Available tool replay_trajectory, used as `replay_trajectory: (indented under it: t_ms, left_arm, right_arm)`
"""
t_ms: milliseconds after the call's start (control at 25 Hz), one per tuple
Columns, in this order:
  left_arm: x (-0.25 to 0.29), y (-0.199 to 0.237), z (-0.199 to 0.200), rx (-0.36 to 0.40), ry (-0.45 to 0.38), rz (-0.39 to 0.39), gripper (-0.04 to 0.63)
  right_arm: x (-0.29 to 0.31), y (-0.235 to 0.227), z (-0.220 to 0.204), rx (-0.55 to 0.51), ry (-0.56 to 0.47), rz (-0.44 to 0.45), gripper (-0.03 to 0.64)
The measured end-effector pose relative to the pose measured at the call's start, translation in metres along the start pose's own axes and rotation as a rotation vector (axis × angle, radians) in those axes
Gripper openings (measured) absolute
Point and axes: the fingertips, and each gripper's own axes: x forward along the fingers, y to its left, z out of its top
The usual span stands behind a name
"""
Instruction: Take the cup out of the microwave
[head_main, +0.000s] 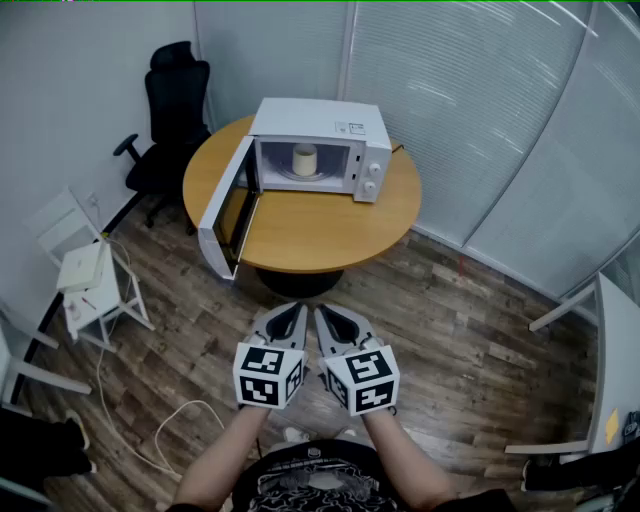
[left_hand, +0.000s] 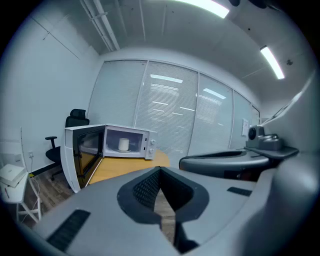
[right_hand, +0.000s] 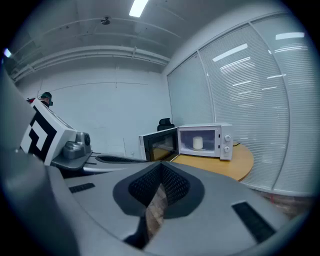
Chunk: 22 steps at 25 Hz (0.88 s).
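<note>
A white microwave (head_main: 318, 148) stands on a round wooden table (head_main: 310, 235), its door (head_main: 225, 215) swung wide open to the left. A pale cup (head_main: 304, 159) stands upright on the turntable inside. It also shows as a cup (left_hand: 123, 144) in the left gripper view and as a cup (right_hand: 198, 143) in the right gripper view. My left gripper (head_main: 286, 322) and right gripper (head_main: 334, 322) are held side by side over the floor, well short of the table. Both are shut with nothing between the jaws, and both point toward the microwave.
A black office chair (head_main: 172, 110) stands behind the table at the left. A small white side table (head_main: 95, 285) and a white cable (head_main: 150, 425) on the wooden floor lie to my left. A white table (head_main: 615, 370) edges in at the right. Blind-covered glass walls close off the back.
</note>
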Motion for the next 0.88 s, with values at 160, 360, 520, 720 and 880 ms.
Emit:
replay_trajectory:
  t_ms: [160,360,520,720,880]
  left_arm:
    - [-0.005,0.013,0.000,-0.003,0.002,-0.007,0.008]
    - [-0.006,0.023,0.001,0.000,0.001,-0.021,0.008]
    - [-0.003,0.029,0.005,-0.001,-0.003,-0.026,0.008]
    - [0.006,0.035,0.006,0.001,0.001,-0.026,0.008]
    - [0.019,0.044,0.007,0.001,0.007,-0.009,0.008]
  right_arm:
    - [0.008,0.012,0.002,0.008,-0.011,-0.011,0.015]
    - [0.015,0.020,0.003,0.010,-0.015,-0.016,0.015]
    - [0.023,0.021,0.005,0.009,-0.008,-0.019,0.015]
    - [0.034,0.017,0.007,0.009,-0.011,-0.011,0.015]
    - [0.048,0.007,0.009,0.018,-0.021,0.006,0.015]
